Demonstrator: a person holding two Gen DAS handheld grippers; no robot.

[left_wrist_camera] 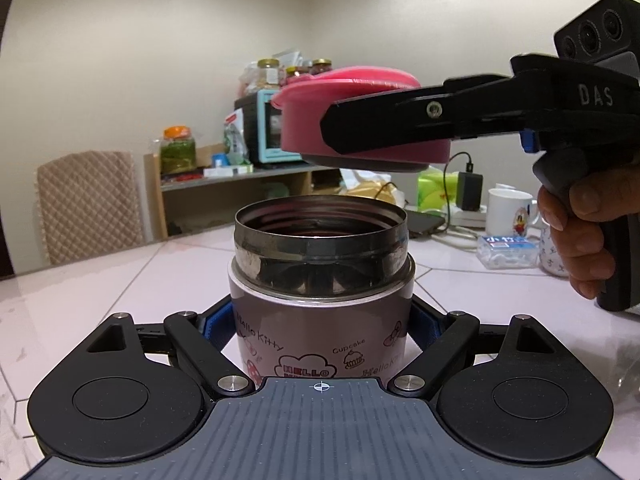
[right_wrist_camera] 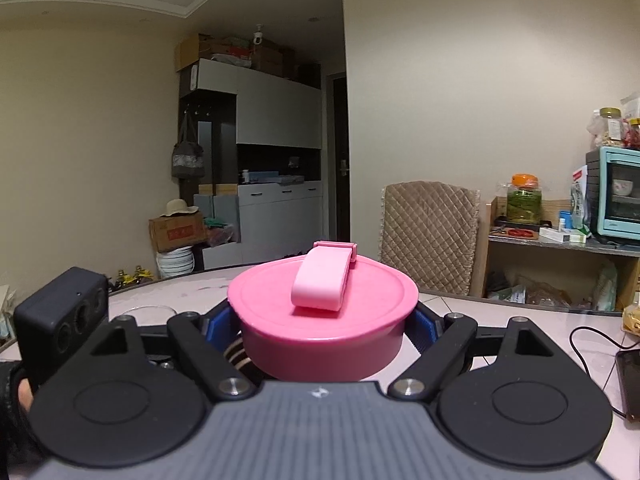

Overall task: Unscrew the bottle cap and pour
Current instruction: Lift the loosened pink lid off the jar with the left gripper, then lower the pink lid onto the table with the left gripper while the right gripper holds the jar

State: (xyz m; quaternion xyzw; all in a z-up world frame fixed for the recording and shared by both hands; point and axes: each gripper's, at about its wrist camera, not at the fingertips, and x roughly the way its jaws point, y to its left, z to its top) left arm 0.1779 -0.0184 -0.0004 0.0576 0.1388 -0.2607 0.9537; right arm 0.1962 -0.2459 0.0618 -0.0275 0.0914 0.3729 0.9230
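Note:
A Hello Kitty steel jar (left_wrist_camera: 320, 340) stands upright on the white table (left_wrist_camera: 120, 280), its threaded mouth (left_wrist_camera: 320, 220) uncovered. My left gripper (left_wrist_camera: 320, 325) is shut on the jar's body, blue pads (left_wrist_camera: 218, 326) pressing both sides. The pink cap (left_wrist_camera: 304, 128) hangs a little above and just right of the mouth, level, clear of the rim. My right gripper (left_wrist_camera: 360, 124) comes in from the right and is shut on it. In the right wrist view the cap (right_wrist_camera: 324, 308) sits between the right gripper's (right_wrist_camera: 322, 328) blue pads (right_wrist_camera: 424, 326), its flip handle folded flat on top.
A hand (left_wrist_camera: 572, 240) holds the right gripper's handle. On the table's right side are a white mug (left_wrist_camera: 508, 208), a small clear box (left_wrist_camera: 506, 250), a phone (left_wrist_camera: 424, 222) and a charger cable. A padded chair (left_wrist_camera: 88, 204) and cluttered shelf (left_wrist_camera: 236, 176) stand behind. A clear glass rim (right_wrist_camera: 148, 310) shows left.

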